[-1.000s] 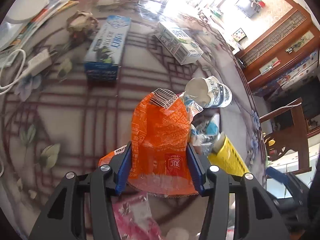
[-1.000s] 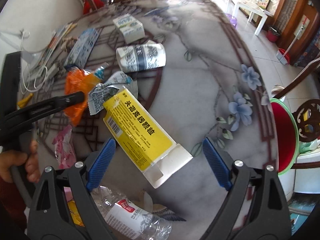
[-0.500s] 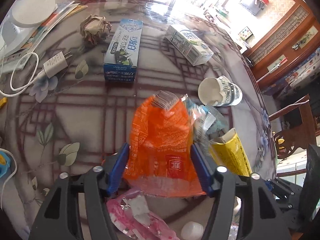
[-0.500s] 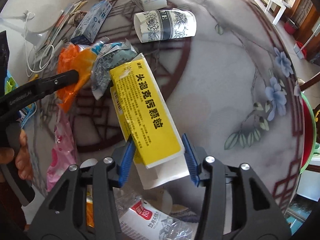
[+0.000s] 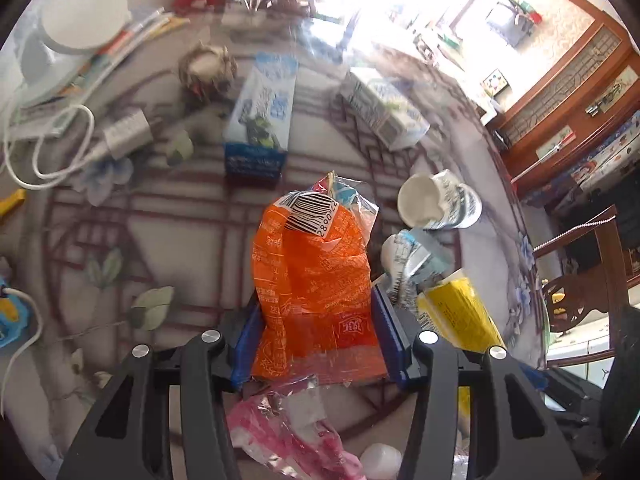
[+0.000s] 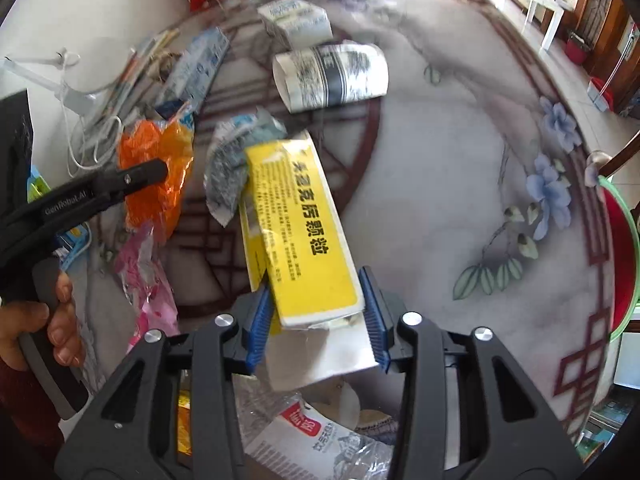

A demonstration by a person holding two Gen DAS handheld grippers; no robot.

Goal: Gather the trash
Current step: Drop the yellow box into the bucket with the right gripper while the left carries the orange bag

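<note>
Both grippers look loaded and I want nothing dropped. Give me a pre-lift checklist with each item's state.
1. Left gripper closed on the orange wrapper: ok.
2. Right gripper, just been closing, pads on the yellow box: ok.
3. Yellow box held near its middle: not ok, gripped at the open end.
4. Silver-blue wrapper free of the box: cannot tell.
5. Paper cup clear of both grippers: ok.

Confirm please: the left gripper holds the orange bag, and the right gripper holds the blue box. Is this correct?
Not quite. The left gripper does hold the orange bag, but the right gripper holds the yellow box, not a blue one. The right wrist view shows its pads closed on the yellow box's near end; the blue box lies untouched further back on the table.
</note>
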